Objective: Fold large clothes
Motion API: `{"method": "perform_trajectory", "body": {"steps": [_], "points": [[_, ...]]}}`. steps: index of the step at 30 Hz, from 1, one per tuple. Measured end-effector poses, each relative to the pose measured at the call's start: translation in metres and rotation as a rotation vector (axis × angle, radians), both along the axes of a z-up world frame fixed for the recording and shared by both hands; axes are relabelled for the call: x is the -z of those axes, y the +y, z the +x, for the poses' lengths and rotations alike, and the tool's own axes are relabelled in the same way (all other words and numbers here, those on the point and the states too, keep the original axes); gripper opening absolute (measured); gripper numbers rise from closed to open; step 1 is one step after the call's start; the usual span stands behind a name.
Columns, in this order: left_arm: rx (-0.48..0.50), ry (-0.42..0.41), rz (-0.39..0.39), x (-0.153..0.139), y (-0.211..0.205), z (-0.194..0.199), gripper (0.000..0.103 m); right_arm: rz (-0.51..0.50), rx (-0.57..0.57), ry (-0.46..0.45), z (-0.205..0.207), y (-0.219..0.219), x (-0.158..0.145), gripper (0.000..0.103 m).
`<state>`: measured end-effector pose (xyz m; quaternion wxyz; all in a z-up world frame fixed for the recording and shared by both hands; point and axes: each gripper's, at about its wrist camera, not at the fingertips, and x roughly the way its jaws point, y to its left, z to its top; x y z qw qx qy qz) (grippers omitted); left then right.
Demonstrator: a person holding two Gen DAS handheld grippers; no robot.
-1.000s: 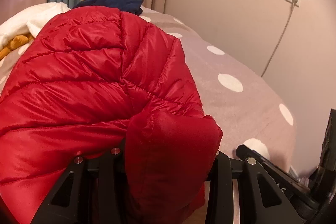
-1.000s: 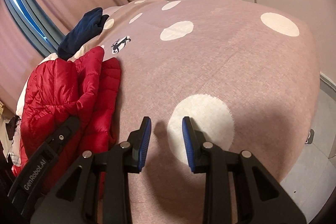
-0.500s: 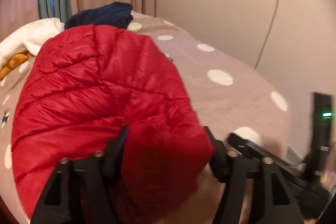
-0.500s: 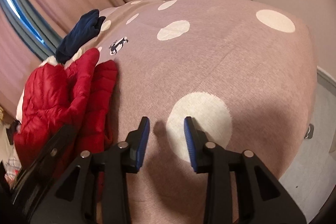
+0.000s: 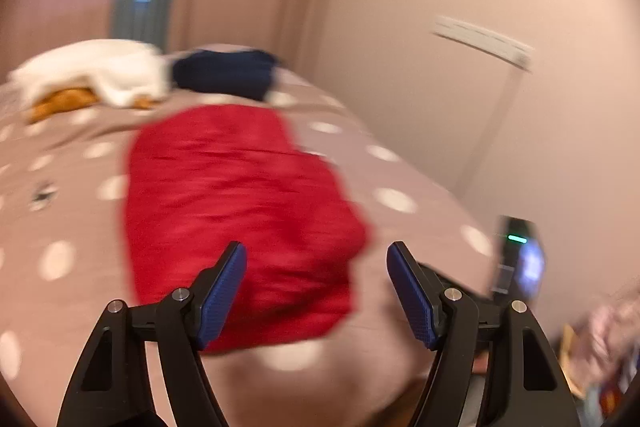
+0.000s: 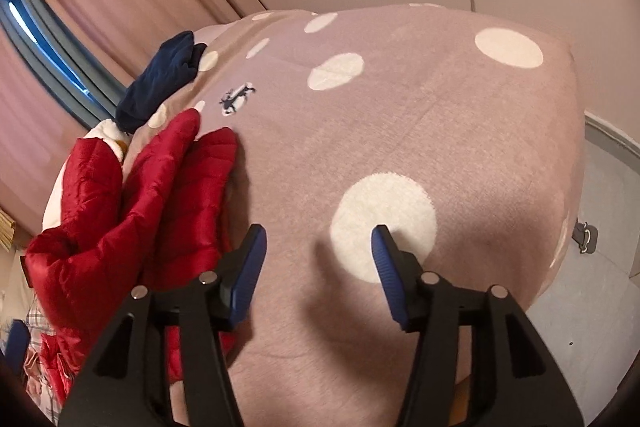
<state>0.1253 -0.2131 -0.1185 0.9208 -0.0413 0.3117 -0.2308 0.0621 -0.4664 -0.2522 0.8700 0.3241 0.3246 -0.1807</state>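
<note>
A red puffer jacket [image 5: 236, 211] lies folded on the pink polka-dot bed cover [image 5: 400, 171]. The left wrist view is blurred. My left gripper [image 5: 316, 287] is open and empty, just above the jacket's near edge. In the right wrist view the same jacket [image 6: 160, 195] lies at the left. My right gripper [image 6: 318, 263] is open and empty above the bare cover [image 6: 440, 115], to the right of the jacket.
A dark navy garment [image 5: 228, 73] and a white cloth over something orange [image 5: 96, 75] lie at the far end of the bed. The navy garment [image 6: 160, 83] also shows in the right wrist view. A wall with a power strip [image 5: 484, 43] runs along the right. The floor [image 6: 600, 267] shows past the bed's right edge.
My left gripper has opened and let go of the red jacket, then pulled back from it. The jacket now lies on the bed. My right gripper has opened wider.
</note>
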Motion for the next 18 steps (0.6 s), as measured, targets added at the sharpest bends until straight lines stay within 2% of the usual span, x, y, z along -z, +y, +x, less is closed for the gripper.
{"method": "perform_trajectory", "body": {"steps": [2, 5, 10, 12, 18], "points": [[-0.069, 0.021, -0.023, 0.003, 0.022, 0.006, 0.071, -0.008, -0.018, -0.016, 0.000, 0.008, -0.008, 0.057], [-0.163, 0.067, -0.061, 0.009, 0.055, 0.016, 0.062, -0.020, -0.057, -0.046, 0.004, 0.025, -0.023, 0.065], [-0.324, 0.089, -0.039, 0.018, 0.096, 0.024, 0.053, 0.002, -0.135, -0.125, 0.011, 0.054, -0.049, 0.083], [-0.375, 0.099, -0.035, 0.022, 0.109, 0.030, 0.047, 0.005, -0.141, -0.144, 0.012, 0.063, -0.058, 0.084], [-0.436, 0.132, -0.045, 0.034, 0.127, 0.035, 0.042, 0.060, -0.172, -0.205, 0.015, 0.082, -0.076, 0.093]]}}
